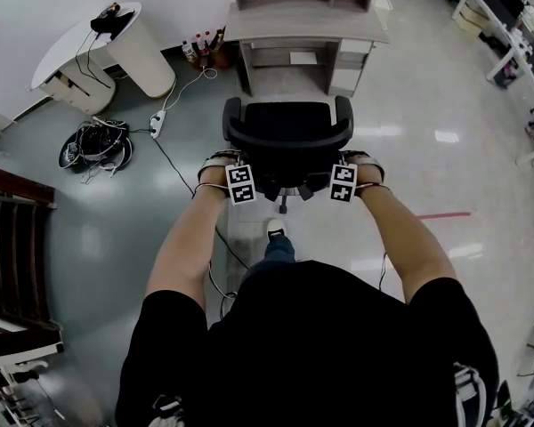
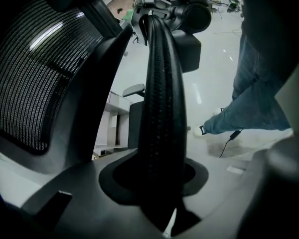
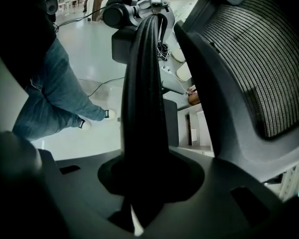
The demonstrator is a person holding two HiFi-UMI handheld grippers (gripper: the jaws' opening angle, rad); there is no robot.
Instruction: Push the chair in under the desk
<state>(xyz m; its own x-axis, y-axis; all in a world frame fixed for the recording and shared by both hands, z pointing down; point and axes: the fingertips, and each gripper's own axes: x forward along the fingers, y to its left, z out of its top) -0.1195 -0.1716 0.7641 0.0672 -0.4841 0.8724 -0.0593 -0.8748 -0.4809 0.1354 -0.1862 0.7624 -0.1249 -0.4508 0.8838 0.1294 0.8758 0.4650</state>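
Firmly, left claw point(image 1: 235, 171) and right claw point(image 1: 346, 169) clamp the chair's point(image 1: 289, 132) curved, pebbled black backrest rim.

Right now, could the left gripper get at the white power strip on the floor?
Probably not: the left gripper is clamped on the chair, and the power strip lies on the floor ahead to the left. It would have to let go and drop low first.
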